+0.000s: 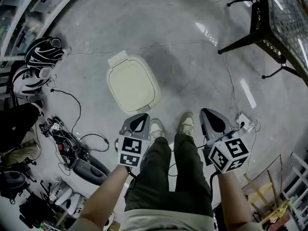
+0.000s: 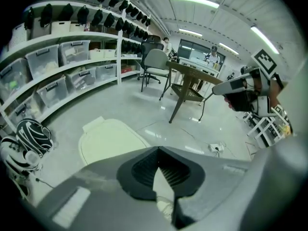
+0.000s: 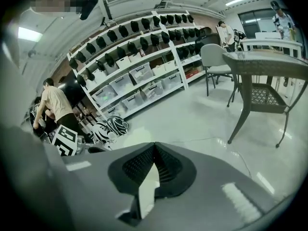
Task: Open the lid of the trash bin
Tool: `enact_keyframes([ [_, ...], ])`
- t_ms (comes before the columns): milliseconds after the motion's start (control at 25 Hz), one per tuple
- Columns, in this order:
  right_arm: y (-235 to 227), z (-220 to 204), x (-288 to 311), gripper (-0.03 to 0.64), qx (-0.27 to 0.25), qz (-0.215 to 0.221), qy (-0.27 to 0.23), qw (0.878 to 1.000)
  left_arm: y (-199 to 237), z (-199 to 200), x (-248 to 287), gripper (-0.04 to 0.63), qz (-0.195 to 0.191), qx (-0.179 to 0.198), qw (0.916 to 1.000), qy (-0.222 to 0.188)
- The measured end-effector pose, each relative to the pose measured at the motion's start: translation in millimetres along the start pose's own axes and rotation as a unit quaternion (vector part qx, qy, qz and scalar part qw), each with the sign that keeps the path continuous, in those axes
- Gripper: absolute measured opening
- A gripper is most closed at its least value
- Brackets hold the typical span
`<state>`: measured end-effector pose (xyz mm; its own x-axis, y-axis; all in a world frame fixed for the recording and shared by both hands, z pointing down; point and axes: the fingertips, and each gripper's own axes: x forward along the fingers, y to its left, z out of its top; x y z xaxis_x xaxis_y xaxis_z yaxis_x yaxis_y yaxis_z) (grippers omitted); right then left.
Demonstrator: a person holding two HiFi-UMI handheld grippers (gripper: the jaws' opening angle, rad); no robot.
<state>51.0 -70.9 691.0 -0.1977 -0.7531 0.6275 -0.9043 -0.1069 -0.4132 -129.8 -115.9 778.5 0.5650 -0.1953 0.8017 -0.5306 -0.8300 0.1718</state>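
The trash bin stands on the grey floor ahead of the person's shoes, and its cream lid lies flat and closed. In the left gripper view the bin shows just beyond the jaws, to the left. My left gripper hovers over the bin's near edge, above it and clear of the lid. Its jaws meet at the tip with nothing between them. My right gripper hangs to the right of the shoes, well away from the bin. It is also shut and empty.
Striped helmets lie left of the bin. Cables and black gear clutter the floor at the near left. A dark wicker table stands at the far right, and a power strip with a white cable lies near my right gripper. Storage shelves line the wall.
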Motion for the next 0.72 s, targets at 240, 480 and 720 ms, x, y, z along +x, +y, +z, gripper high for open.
enact_keyframes([
  [240, -21, -50, 35, 0.003, 0.011, 0.001, 0.033, 0.999, 17, -57, 52, 0.002, 0.013, -0.029, 0.9987, 0.040],
  [480, -41, -74, 59, 0.003, 0.013, 0.004, 0.054, 0.998, 25, -92, 84, 0.002, 0.026, -0.088, 0.9936, 0.067],
  [720, -52, -80, 71, 0.003, 0.020, 0.001, 0.061, 0.998, 30, -98, 92, 0.003, 0.034, -0.156, 0.9855, 0.058],
])
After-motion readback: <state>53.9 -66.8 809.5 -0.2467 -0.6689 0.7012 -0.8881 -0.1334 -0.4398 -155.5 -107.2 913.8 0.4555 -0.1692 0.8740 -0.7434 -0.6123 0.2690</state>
